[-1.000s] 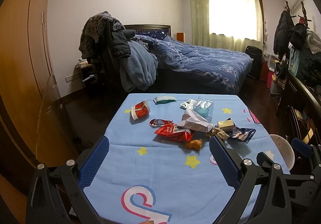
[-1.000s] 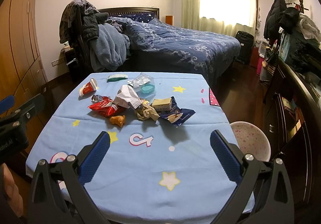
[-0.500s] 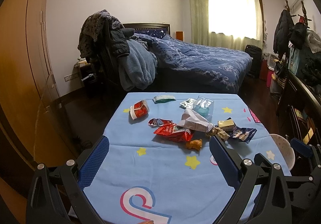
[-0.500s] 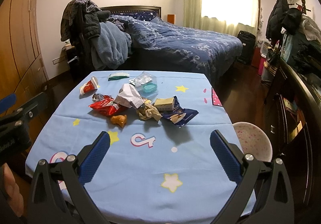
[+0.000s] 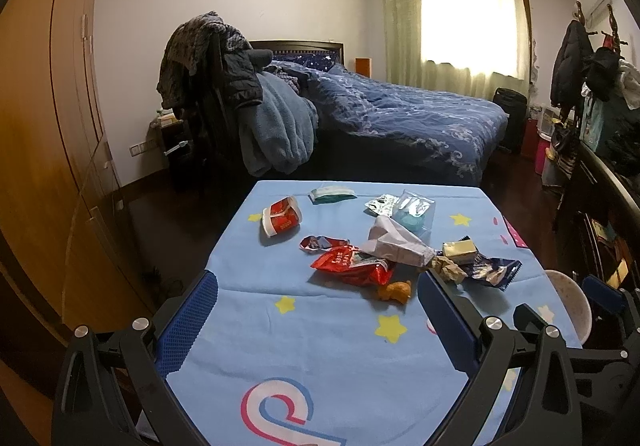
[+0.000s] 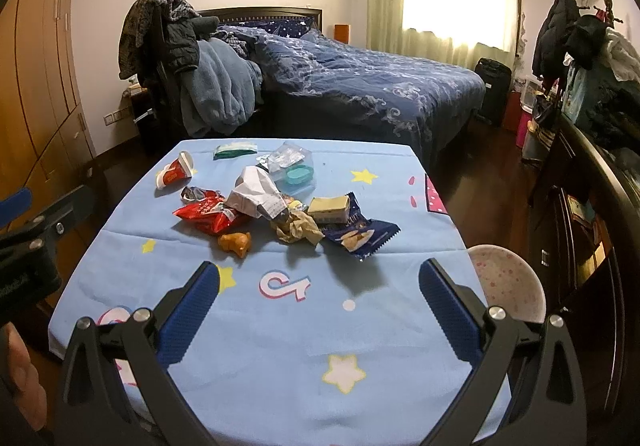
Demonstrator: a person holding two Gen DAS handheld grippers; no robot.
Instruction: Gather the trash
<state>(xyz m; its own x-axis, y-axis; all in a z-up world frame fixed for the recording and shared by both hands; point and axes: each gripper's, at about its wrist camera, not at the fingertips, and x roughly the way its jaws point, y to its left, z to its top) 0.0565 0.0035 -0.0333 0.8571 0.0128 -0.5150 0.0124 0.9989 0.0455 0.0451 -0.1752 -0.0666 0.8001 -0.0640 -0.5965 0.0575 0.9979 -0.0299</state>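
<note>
Trash lies in a loose pile on the blue star-patterned table [image 5: 320,366] [image 6: 320,326]: a red snack bag [image 5: 352,266] [image 6: 208,216], a crumpled white paper bag [image 5: 394,242] [image 6: 254,194], a tipped red paper cup [image 5: 282,216] [image 6: 174,174], an orange scrap [image 5: 396,291] [image 6: 236,243], a dark blue wrapper [image 5: 490,270] [image 6: 360,238], a yellow packet [image 5: 459,248] [image 6: 329,207] and a clear bag [image 5: 414,210] [image 6: 294,166]. My left gripper [image 5: 316,310] is open over the near table, short of the pile. My right gripper [image 6: 319,304] is open too, holding nothing.
A white speckled bin [image 6: 508,288] [image 5: 570,304] stands at the table's right edge. Beyond the table are a chair heaped with clothes [image 5: 224,102] and a blue bed [image 5: 400,118]. A wooden wardrobe [image 5: 48,126] fills the left; dark furniture [image 6: 580,206] lines the right.
Both views have shifted slightly; the table and pile sit a little lower in the frames. Both grippers stay open and the trash has not moved.
</note>
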